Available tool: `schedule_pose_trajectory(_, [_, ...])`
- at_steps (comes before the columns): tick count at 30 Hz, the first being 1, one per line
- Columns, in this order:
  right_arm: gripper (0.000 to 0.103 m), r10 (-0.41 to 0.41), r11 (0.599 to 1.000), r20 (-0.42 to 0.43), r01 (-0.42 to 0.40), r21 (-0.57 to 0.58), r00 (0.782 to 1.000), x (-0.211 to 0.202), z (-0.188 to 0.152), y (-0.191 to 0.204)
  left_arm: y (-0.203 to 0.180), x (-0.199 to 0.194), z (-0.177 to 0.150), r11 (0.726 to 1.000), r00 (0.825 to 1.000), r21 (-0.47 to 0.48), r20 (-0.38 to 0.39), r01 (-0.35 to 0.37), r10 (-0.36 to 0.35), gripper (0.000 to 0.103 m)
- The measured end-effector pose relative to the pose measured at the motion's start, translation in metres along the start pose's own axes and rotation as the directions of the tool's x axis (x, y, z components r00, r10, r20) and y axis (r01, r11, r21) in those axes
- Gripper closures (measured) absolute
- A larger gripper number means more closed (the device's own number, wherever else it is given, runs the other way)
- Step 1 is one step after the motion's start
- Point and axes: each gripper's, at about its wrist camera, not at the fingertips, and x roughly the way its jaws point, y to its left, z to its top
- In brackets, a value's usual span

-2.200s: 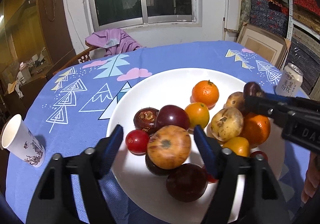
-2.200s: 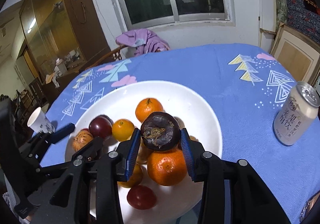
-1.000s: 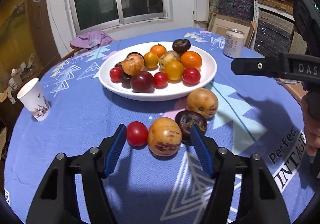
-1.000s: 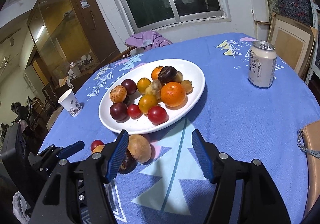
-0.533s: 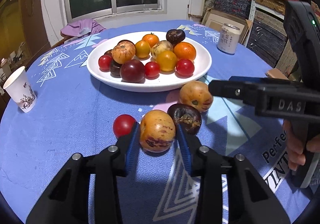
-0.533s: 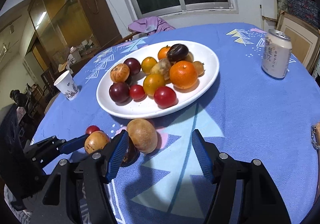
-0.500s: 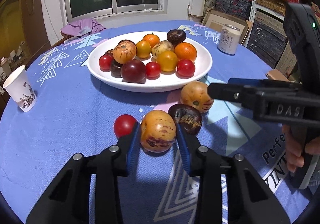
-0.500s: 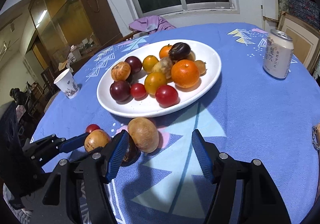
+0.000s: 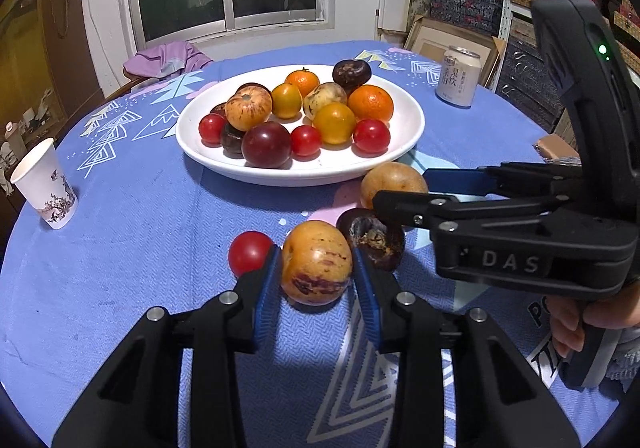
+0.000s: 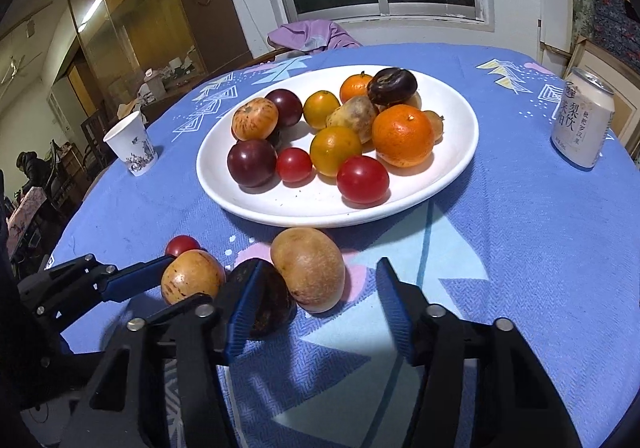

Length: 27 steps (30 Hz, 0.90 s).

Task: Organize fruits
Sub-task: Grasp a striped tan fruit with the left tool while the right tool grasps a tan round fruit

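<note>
My left gripper pinches the speckled fruit on the cloth just before the plate, my right gripper gapes around the tan fruit; lifting carelessly could roll the touching dark fruit away.

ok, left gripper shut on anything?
Shut: the left gripper has both blue pads against the sides of the speckled fruit on the cloth.

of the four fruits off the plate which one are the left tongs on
The speckled orange-yellow fruit, pinched between the left tongs. The red tomato, dark fruit and brown fruit lie outside them.
</note>
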Motion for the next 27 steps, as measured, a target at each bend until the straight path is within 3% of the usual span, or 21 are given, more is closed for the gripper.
schedule_pose_trajectory(8, [0.066, 0.039, 0.999, 0.004, -0.039, 0.007, 0.999, 0.0, 0.0, 0.0, 0.0, -0.001, 0.0, 1.0, 1.0, 0.003, 0.002, -0.003, 0.003, 0.067])
schedule_pose_trajectory(19, [0.066, 0.039, 0.999, 0.019, -0.039, 0.014, 0.999, -0.01, -0.003, -0.002, 0.0, -0.008, 0.001, 1.0, 0.999, 0.006, 0.03, -0.013, 0.013, 0.068])
schedule_pose_trajectory(24, [0.066, 0.056, 0.997, 0.098, -0.06, 0.044, 0.994, -0.04, 0.0, -0.01, 0.011, -0.021, 0.006, 0.999, 0.998, -0.033, 0.066, 0.002, 0.0, 0.07])
schedule_pose_trajectory(27, [0.066, 0.058, 0.995, 0.159, -0.07, 0.068, 0.985, -0.06, 0.004, -0.018, 0.019, -0.034, 0.012, 0.998, 0.995, -0.061, 0.101, 0.013, -0.007, 0.08])
